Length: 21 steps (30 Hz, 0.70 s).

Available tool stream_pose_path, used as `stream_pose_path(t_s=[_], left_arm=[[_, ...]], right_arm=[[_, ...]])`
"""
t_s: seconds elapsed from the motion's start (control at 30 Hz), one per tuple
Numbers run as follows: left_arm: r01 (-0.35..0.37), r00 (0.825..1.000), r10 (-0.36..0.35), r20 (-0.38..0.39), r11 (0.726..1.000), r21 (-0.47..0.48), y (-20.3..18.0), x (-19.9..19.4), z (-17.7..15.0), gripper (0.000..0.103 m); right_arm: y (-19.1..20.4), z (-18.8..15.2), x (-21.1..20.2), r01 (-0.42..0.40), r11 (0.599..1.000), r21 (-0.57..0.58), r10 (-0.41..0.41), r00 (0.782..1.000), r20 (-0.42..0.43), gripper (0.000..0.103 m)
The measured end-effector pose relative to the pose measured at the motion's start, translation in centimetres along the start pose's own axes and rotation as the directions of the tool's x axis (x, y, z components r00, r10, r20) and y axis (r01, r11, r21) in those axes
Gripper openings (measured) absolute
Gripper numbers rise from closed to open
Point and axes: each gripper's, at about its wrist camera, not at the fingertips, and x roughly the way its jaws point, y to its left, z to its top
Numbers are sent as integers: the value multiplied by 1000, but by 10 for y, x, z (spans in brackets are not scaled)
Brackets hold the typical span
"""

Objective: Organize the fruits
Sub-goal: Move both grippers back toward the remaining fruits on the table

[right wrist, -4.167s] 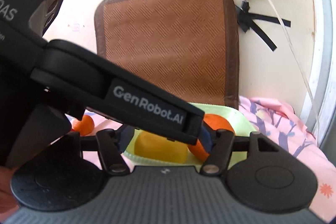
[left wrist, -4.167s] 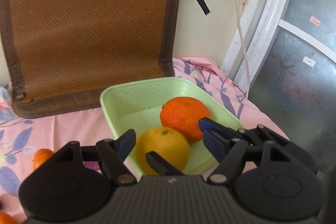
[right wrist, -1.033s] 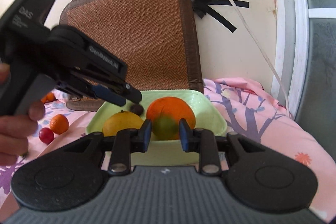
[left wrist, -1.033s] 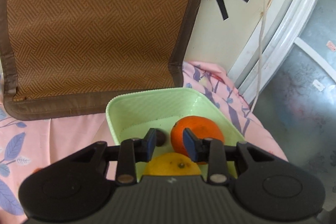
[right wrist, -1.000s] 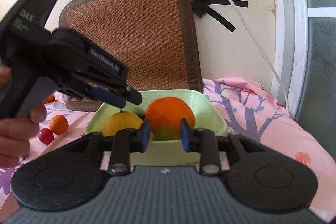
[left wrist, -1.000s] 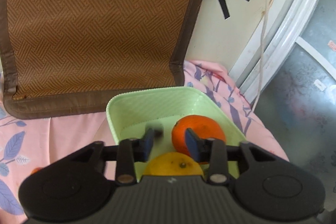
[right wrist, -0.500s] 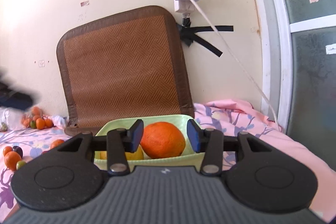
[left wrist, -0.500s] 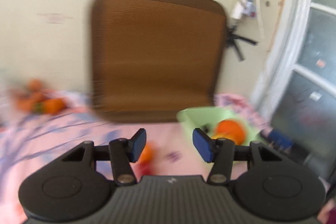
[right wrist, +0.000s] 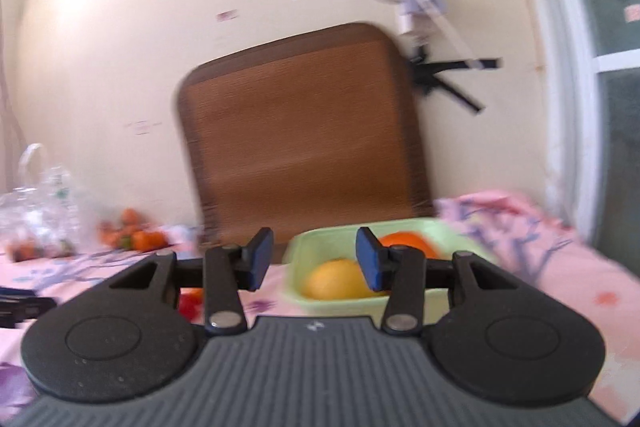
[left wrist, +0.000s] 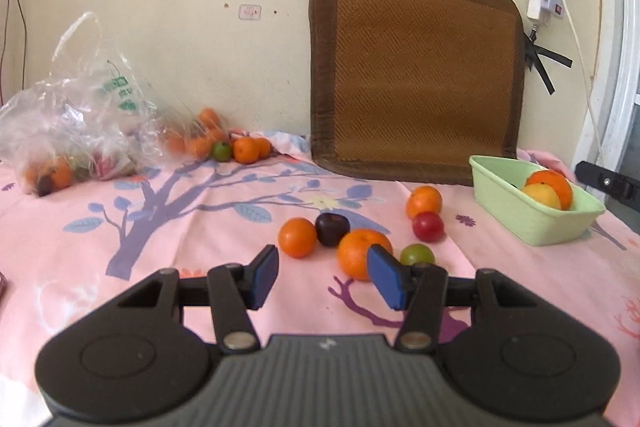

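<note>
Pulled my left gripper (left wrist: 323, 277) back from green bin (left wrist: 496, 183), jaws apart, empty | right gripper (right wrist: 308, 259) apart too | bin right-ahead holds two citrus | loose fruits (left wrist: 364, 253) ahead remain.

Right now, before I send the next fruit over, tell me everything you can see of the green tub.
The green tub is a pale green, plastic-looking rectangular bin with a flared rim, open-topped and upright on the pink floral cloth, just right of the woven brown mat. It holds an orange and a yellow fruit, pressed together. Neither gripper touches it.
</note>
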Motion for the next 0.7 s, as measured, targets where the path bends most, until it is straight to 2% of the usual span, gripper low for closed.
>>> stream_pose_path(t_s=[0.07,0.17,0.23,0.33,0.47,0.7], left_arm=[[-13,1000,13,-5,1000,11,0,3,-2,50],[-9,1000,9,28,1000,15,-1,-1,-3,50],[-3,999,2,37,1000,20,-1,-2,-3,55],[7,999,-8,43,1000,21,-2,-3,-3,56],[21,999,-21,40,1000,3,0,-2,-3,56],[26,999,-25,34,1000,-7,1,0,-3,56]], right_arm=[[21,-4,5,-49,999,-18,48,999,-24,48],[47,-9,12,-88,995,-48,87,996,-34,48],[59,-15,17,-111,993,-48,108,993,-47,48],[73,-21,24,-140,987,-82,131,986,-108,48],[69,-21,18,-140,989,-52,135,988,-81,55],[63,-22,26,-137,990,15,138,984,-115,56]])
